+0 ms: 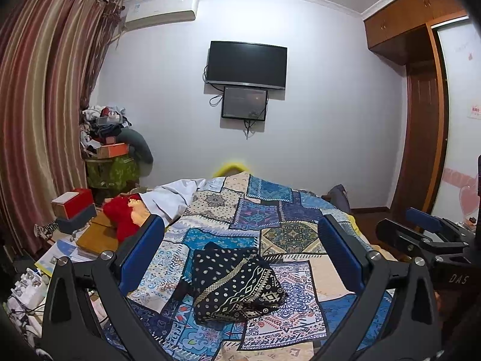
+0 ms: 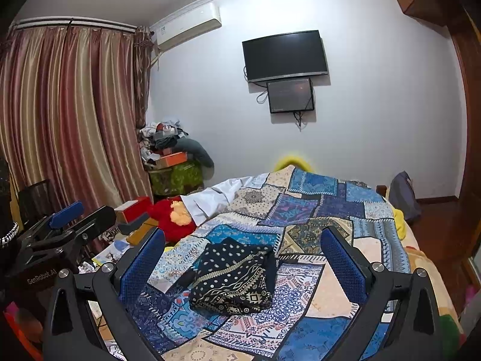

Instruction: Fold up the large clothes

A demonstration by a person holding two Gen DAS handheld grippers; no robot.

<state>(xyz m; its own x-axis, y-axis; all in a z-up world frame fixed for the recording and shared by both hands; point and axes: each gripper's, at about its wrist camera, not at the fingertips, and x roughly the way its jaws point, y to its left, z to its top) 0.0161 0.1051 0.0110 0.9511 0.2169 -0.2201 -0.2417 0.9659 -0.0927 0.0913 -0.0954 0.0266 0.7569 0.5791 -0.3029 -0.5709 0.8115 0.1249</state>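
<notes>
The left gripper (image 1: 240, 252) has its blue-padded fingers (image 1: 141, 252) spread wide, holding nothing, raised above the bed. Between them, toward six o'clock of centre in the left wrist view, lies the folded garment (image 1: 234, 285): a black cloth with white dots and pale geometric bands, in a compact bundle, clear of both pads.

The right gripper (image 2: 243, 258) is spread just as wide and is also empty. Its fingers (image 2: 342, 261) frame the same garment (image 2: 231, 282) from a little further right, and neither touches it.

Each tool shows in the other's camera. The right one sits at three o'clock in the left view (image 1: 427, 237). The left one sits at nine o'clock in the right view (image 2: 60, 228).

The garment rests on a patchwork bedspread (image 1: 270, 210) of blue, cream and purple squares that covers the bed. At ten o'clock from the garment, a white sheet (image 1: 177, 195) shows past the spread's edge, and beside it lies a red plush toy (image 1: 120, 216).

Further out at nine o'clock are stacked boxes (image 1: 75, 210) and striped curtains (image 1: 39, 105). A dark television (image 1: 246, 64) hangs on the far wall at twelve o'clock, with a smaller screen (image 1: 244, 103) below it. An air conditioner (image 1: 162, 10) is at eleven o'clock and a wooden wardrobe (image 1: 421, 90) at two o'clock.
</notes>
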